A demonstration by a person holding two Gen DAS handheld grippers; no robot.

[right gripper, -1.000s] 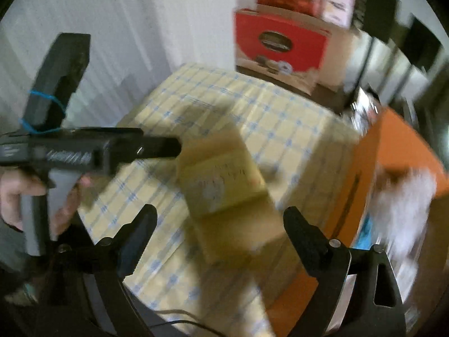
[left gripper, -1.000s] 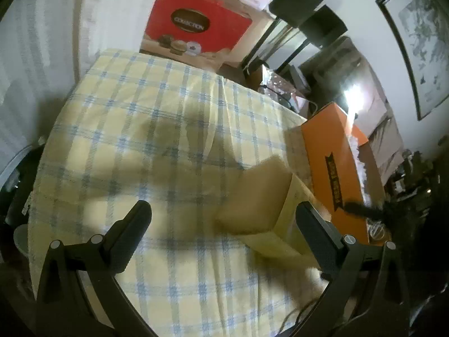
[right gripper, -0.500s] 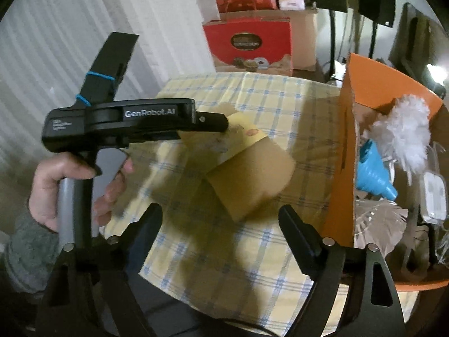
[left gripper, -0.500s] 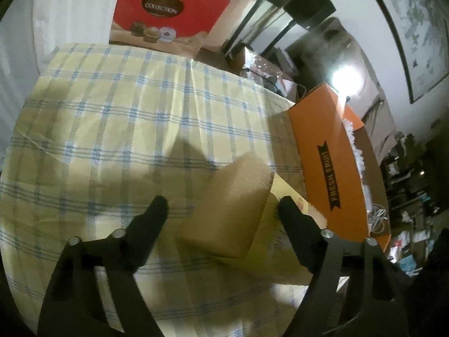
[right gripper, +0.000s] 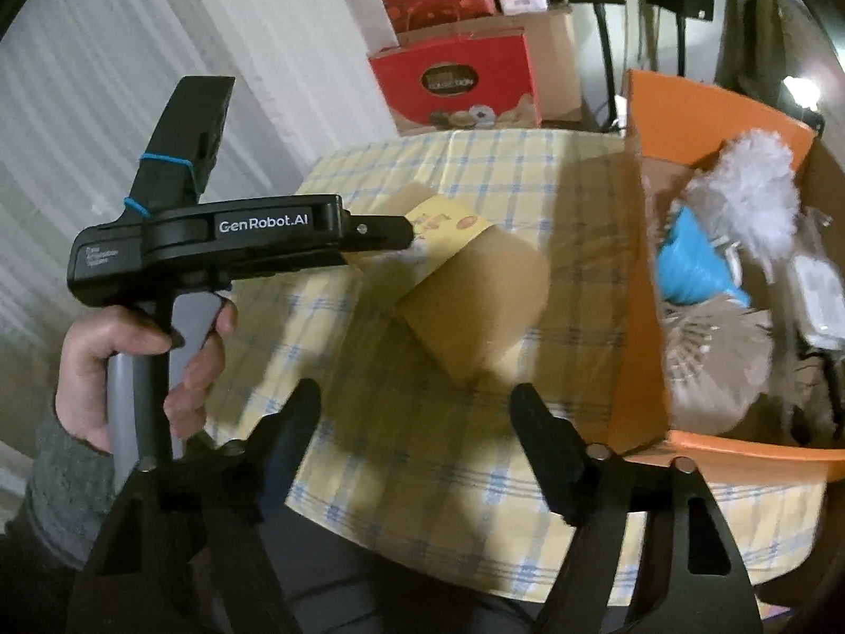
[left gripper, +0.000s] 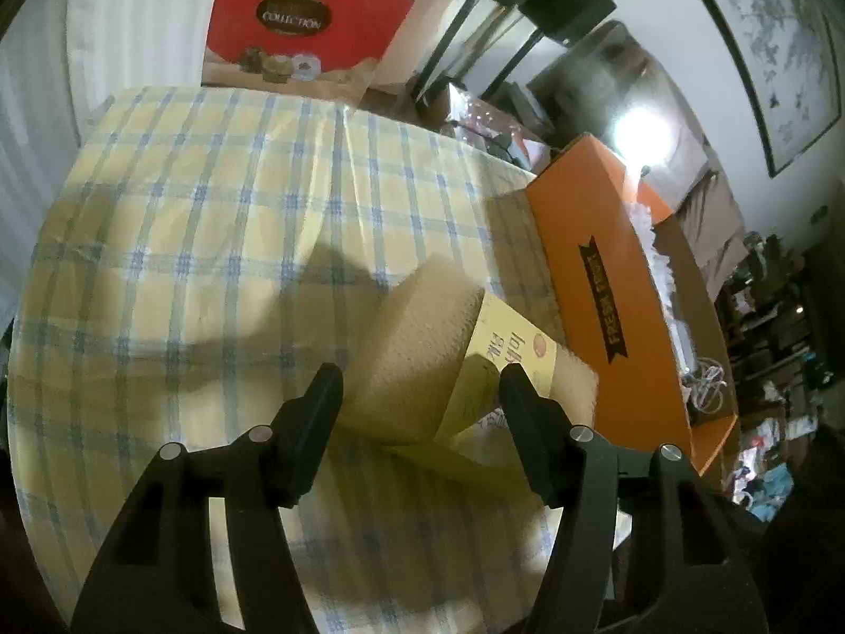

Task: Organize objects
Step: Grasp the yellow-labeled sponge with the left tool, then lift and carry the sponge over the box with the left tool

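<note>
Two hand-held grippers work over a table (left gripper: 211, 211) spread with a yellow-and-blue checked cloth. An orange fruit box (left gripper: 597, 285) stands at the table's right edge, already holding a white feather duster (right gripper: 750, 185) and a blue funnel (right gripper: 692, 259). Just beside the box sits the sponge pack (left gripper: 422, 348), tan with a yellow label. The left gripper (left gripper: 421, 391), gripped by a person's hand (right gripper: 137, 359), has narrowed its fingers from a wide spread a second ago. They now press in on either side of the pack and appear to grip it. The right gripper (right gripper: 417, 401) hovers near the table's front edge, fingers apart and empty. With the pack apparently secured, carrying it to the box looks the likely next step.
</note>
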